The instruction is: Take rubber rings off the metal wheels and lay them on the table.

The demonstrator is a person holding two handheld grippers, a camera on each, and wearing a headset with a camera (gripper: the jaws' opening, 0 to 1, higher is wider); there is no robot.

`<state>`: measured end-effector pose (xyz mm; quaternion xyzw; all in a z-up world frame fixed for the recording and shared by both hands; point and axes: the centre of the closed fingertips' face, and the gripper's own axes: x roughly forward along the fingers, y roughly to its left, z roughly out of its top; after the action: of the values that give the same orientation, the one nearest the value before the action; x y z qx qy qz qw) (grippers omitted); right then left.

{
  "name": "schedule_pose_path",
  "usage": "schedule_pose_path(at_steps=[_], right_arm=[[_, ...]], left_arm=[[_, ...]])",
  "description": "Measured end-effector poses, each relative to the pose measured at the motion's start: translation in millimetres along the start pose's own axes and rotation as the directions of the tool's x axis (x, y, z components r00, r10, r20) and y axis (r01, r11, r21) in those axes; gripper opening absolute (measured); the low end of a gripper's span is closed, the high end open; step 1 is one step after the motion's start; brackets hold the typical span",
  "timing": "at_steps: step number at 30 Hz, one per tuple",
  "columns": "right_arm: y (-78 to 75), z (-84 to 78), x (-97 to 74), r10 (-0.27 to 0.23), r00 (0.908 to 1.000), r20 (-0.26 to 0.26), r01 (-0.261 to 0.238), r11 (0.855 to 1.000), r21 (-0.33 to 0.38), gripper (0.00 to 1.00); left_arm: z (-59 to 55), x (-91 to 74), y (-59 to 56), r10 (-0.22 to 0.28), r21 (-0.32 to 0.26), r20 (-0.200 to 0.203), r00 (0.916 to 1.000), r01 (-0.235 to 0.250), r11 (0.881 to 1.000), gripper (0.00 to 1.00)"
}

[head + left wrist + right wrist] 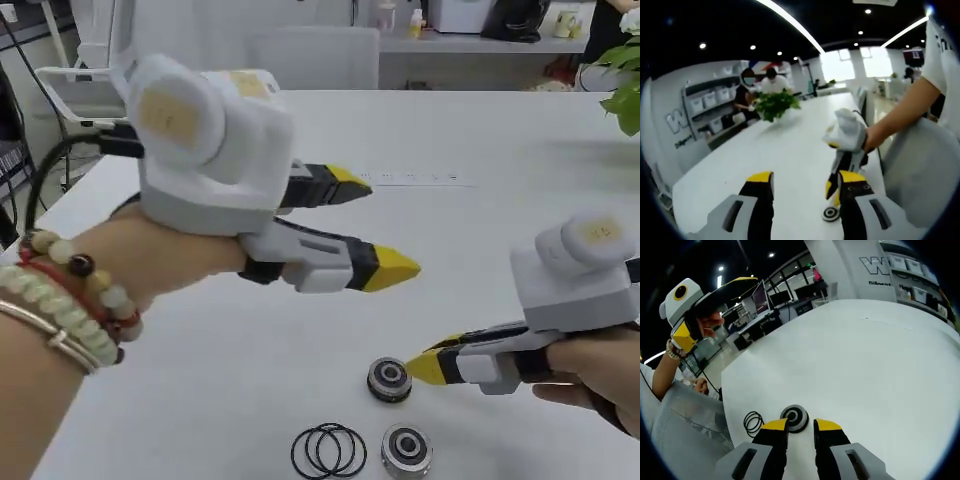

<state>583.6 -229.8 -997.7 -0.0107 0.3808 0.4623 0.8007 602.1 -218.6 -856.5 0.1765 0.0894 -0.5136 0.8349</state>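
Left gripper (375,225) hovers above the table (500,150), jaws wide and empty. Right gripper (428,367) sits just beside a metal wheel (389,380), jaws slightly parted, gripping nothing; rubber rings (328,450) lie nearby.

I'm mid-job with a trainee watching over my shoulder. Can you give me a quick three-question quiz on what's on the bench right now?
1. Count: how many metal wheels lie on the table?
2. True or false: the left gripper is shut on a wheel.
3. Pick one: the loose rubber rings lie
A) stacked on top of a wheel
B) flat on the table beside the near wheel
C) between the left gripper's jaws

Key
1. Two.
2. False: its jaws are apart, with nothing between them, and it is raised above the table.
3. B.
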Motion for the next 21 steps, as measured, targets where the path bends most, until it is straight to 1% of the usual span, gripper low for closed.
schedule_pose_path(at_steps=[2,4,5,6,7,8,9,10,12,13,14,15,16,17,19,21], right_arm=[[-0.2,-2.2,0.3,0.001,1.0000,-0.008,-0.001,1.000,-0.012,0.17],[-0.8,-3.9,1.2,0.002,0.9999,-0.015,-0.002,1.000,-0.020,0.18],[-0.8,-5.6,1.9,0.002,0.9997,-0.024,-0.003,1.000,-0.028,0.18],[-0.9,-6.4,2.4,0.003,0.9996,-0.027,-0.004,1.000,-0.031,0.18],[0.1,-8.1,3.3,0.009,0.9994,-0.034,-0.010,0.999,-0.035,0.19],[1.3,-9.6,4.0,0.014,0.9991,-0.041,-0.015,0.999,-0.037,0.19],[2.1,-10.6,4.7,0.016,0.9988,-0.045,-0.018,0.999,-0.040,0.20],[2.4,-12.1,6.0,0.017,0.9985,-0.051,-0.019,0.998,-0.051,0.20],[3.6,-14.7,7.5,0.016,0.9979,-0.062,-0.020,0.997,-0.073,0.21],[4.0,-15.7,8.0,0.016,0.9977,-0.067,-0.021,0.996,-0.081,0.21],[4.0,-16.6,9.0,0.015,0.9975,-0.068,-0.022,0.995,-0.095,0.21],[4.3,-17.0,9.5,0.016,0.9975,-0.069,-0.023,0.994,-0.103,0.22],[4.5,-17.7,10.0,0.017,0.9974,-0.070,-0.025,0.994,-0.107,0.22],[4.2,-17.7,10.5,0.015,0.9976,-0.068,-0.023,0.993,-0.117,0.22],[3.5,-17.7,11.5,0.010,0.9977,-0.067,-0.019,0.990,-0.142,0.21],[2.9,-17.0,12.1,0.001,0.9981,-0.062,-0.011,0.985,-0.171,0.21]], left_arm=[[-8.3,8.0,-5.2,-0.009,-0.007,-0.003,1.0000,0.009,1.000,0.50],[-23.1,16.4,-11.9,-0.017,-0.017,-0.008,0.9998,0.016,1.000,0.47],[-29.3,18.4,-13.7,-0.017,-0.023,-0.014,0.9998,0.016,1.000,0.45],[-39.1,20.9,-14.6,-0.013,-0.038,-0.024,0.9996,0.012,0.999,0.43],[-46.0,22.3,-15.4,-0.016,-0.050,-0.033,0.9993,0.014,0.999,0.41],[-53.2,23.4,-17.8,-0.024,-0.081,-0.045,0.9987,0.021,0.996,0.40],[-58.8,24.9,-22.6,-0.048,-0.133,-0.044,0.9979,0.041,0.990,0.40],[-61.5,25.9,-24.2,-0.059,-0.142,-0.043,0.9973,0.052,0.988,0.39],[-69.8,28.0,-23.0,-0.051,-0.133,-0.057,0.9970,0.043,0.990,0.36],[-75.7,29.3,-22.2,-0.042,-0.132,-0.072,0.9965,0.033,0.991,0.34],[-77.9,29.8,-21.9,-0.039,-0.135,-0.079,0.9961,0.028,0.990,0.33],[-83.7,31.0,-23.5,-0.041,-0.136,-0.098,0.9944,0.027,0.990,0.32],[-87.3,32.4,-25.0,-0.042,-0.138,-0.106,0.9934,0.027,0.990,0.30],[-92.5,33.8,-30.1,-0.061,-0.132,-0.119,0.9910,0.045,0.990,0.29],[-101.7,36.1,-36.3,-0.080,-0.131,-0.147,0.9858,0.061,0.989,0.26],[-107.7,37.7,-39.5,-0.091,-0.125,-0.167,0.9818,0.070,0.990,0.24]])
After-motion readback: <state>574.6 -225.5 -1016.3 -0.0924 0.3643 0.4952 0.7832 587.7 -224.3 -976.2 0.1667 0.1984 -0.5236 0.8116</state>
